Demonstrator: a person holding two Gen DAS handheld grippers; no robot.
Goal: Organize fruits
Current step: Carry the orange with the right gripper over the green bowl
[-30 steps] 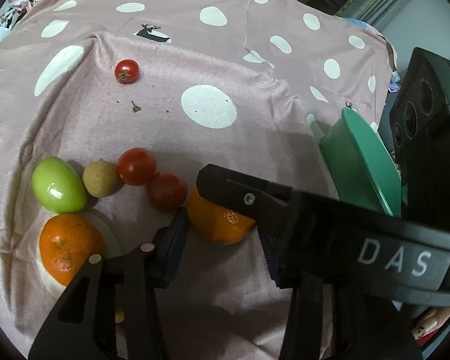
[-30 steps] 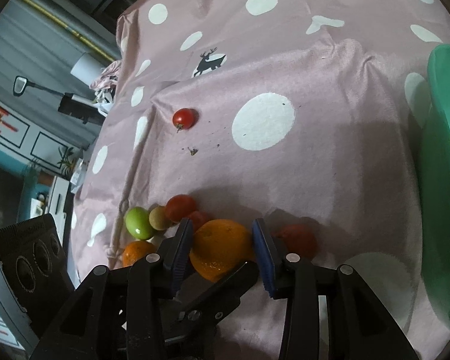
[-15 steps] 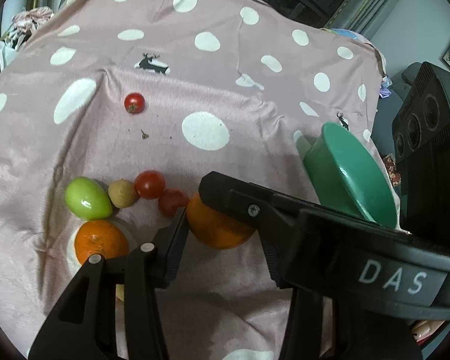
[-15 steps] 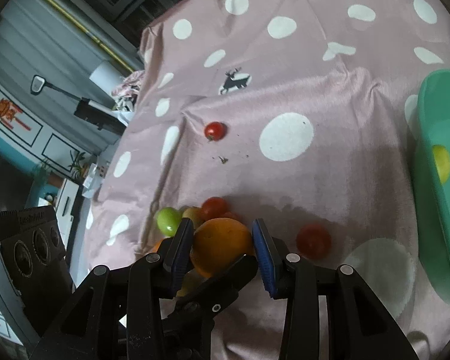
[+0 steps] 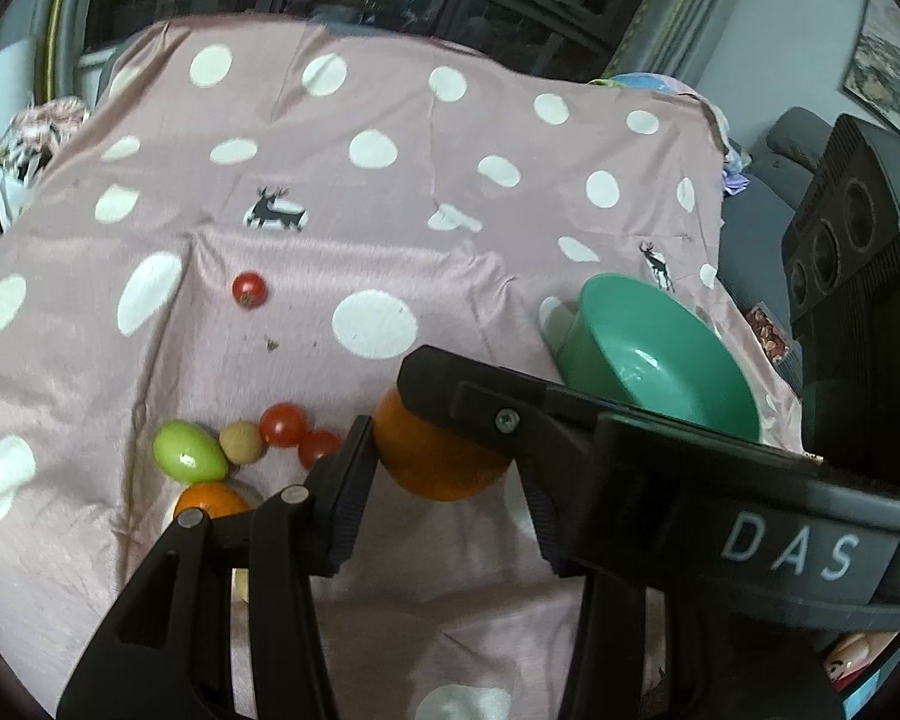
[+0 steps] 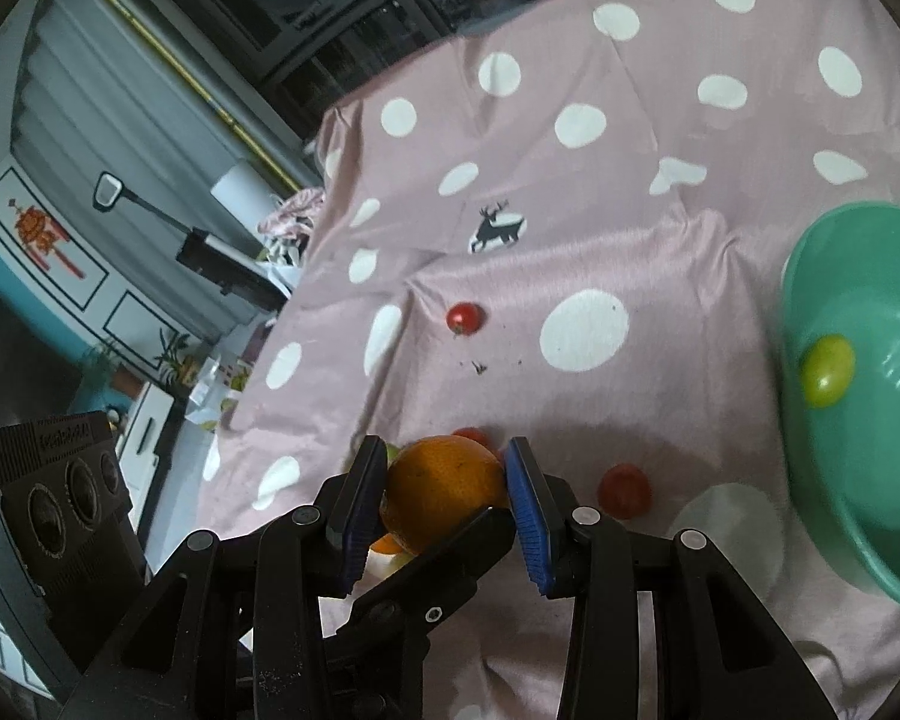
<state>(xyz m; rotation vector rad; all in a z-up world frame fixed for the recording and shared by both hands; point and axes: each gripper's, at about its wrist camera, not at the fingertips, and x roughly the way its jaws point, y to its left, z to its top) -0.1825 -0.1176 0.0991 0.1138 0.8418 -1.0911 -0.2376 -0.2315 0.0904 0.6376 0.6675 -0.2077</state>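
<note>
My right gripper (image 6: 447, 501) is shut on an orange (image 6: 444, 495), held above the pink dotted cloth. In the left wrist view the same orange (image 5: 435, 459) sits between my left gripper's (image 5: 444, 480) fingers, with the right gripper's body across them; the left jaws stand wide. A green bowl (image 5: 660, 354) stands at the right, and it holds a yellow-green fruit (image 6: 827, 370). On the cloth lie a green fruit (image 5: 187, 451), a tan fruit (image 5: 241, 441), two red tomatoes (image 5: 283, 423), a second orange (image 5: 213, 499), a lone tomato (image 5: 249, 289) and another tomato (image 6: 624, 490).
The pink cloth (image 5: 390, 180) covers the whole table and drops off at the far and right edges. A dark chair or sofa (image 5: 798, 138) stands beyond the right edge. Small crumbs (image 5: 270, 345) lie near the lone tomato.
Both grippers have risen and pulled back from the cloth with the orange lifted clear of it. The fruits below look smaller and the bowl's inside has come into view.
</note>
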